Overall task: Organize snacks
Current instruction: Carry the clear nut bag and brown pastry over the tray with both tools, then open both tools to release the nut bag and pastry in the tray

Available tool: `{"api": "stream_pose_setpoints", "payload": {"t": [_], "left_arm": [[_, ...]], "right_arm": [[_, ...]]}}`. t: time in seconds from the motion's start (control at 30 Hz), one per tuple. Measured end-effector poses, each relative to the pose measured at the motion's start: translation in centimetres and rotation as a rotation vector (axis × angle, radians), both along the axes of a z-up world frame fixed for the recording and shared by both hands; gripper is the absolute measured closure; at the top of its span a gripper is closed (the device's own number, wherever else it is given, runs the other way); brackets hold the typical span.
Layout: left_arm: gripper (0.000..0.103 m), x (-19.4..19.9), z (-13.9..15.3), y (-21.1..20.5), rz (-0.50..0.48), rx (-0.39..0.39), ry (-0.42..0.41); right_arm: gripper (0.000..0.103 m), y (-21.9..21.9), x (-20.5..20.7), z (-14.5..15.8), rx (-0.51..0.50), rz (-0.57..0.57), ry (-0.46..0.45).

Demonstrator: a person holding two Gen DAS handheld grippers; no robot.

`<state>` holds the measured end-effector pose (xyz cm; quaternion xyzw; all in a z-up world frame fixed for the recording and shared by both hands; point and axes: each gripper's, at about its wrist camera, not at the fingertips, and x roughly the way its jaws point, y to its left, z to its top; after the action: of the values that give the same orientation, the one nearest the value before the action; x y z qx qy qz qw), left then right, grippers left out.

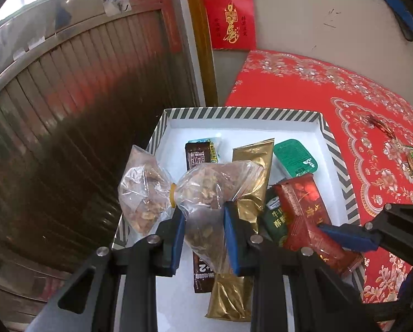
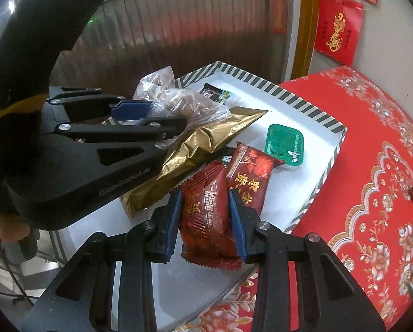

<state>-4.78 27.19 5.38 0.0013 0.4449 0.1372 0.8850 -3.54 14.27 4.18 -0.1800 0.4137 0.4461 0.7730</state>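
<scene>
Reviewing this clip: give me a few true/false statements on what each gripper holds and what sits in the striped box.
1. The left gripper is shut on a clear bag of nuts. True.
2. The right gripper is open and holds nothing. False: it is shut on a red snack packet.
3. A green-lidded cup lies inside the striped box. True.
4. The gold pouch lies on the red tablecloth. False: it lies in the box.
</scene>
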Motion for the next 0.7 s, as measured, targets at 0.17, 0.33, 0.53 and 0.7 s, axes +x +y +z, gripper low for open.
{"api": "stream_pose_setpoints", "payload": {"t": [0.17,0.33,0.53,0.7], "left_arm": [[0.073,0.0,0.0,0.0,0.003,-0.002,0.001],[0.068,-0.1,-0.1,0.2,0.018,-0.013,0.002],[0.037,-0.5,0.6,0.2,0.022,-0.019,-0.017],[0.023,-1.3,2.2,-0.7,0.019,-0.037,-0.061]], "right_arm": [[0.070,0.0,0.1,-0.5,0.007,-0.009,0.025],[0.068,-0.4,0.4,-0.6,0.039,-0.024,0.050],[0.067,-1.4,-0.6,0.2,0.075,-0.038,0.022],[0.067,-3.9,-1.3,1.7,0.142,-0.067,0.004]]}}
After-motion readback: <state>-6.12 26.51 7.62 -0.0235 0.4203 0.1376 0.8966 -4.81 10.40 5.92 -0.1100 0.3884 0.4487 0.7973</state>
